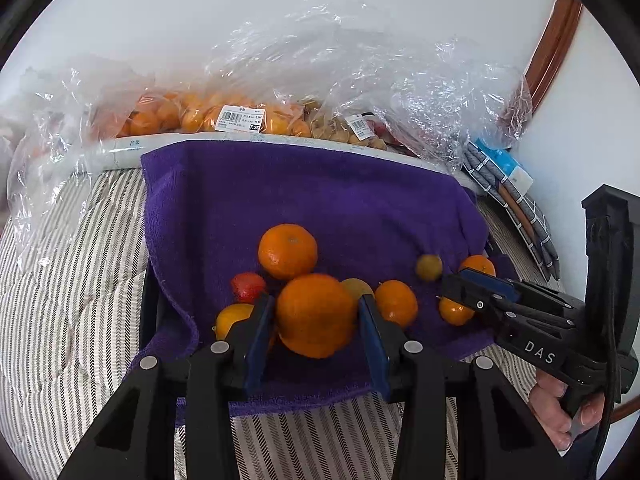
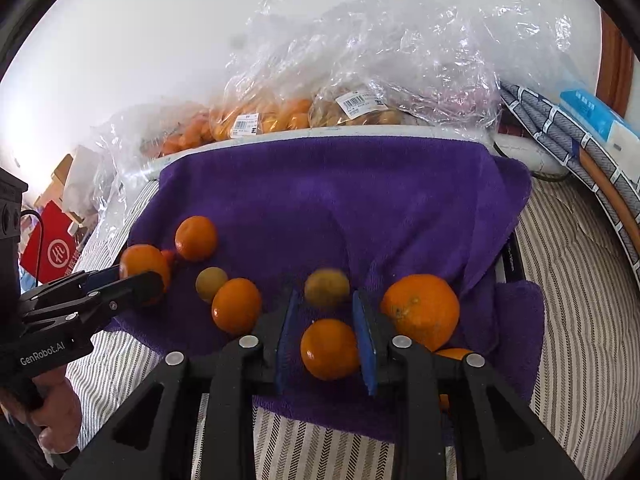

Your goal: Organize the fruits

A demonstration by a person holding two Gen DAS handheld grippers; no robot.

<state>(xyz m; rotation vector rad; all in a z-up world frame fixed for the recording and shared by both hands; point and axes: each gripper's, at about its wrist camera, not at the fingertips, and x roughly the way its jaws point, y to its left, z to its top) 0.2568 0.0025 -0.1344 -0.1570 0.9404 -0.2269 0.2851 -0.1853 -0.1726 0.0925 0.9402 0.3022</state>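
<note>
Fruits (image 1: 287,251) on towel (image 1: 320,192), bagged fruit (image 1: 240,118) behind

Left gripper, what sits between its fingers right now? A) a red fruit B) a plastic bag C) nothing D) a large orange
D: in the left wrist view the left gripper has its blue pads on either side of a large orange over the purple towel; whether they press it cannot be told. The red fruit lies apart, to the left.

A striped, quilted bed surface (image 2: 580,280) carries everything. Directly on it lies a purple towel (image 2: 340,200), partly draped over a dark frame; clear plastic bags of fruit (image 1: 240,116) sit along its far edge, and folded grey patterned fabric (image 1: 516,204) lies at the right.
</note>
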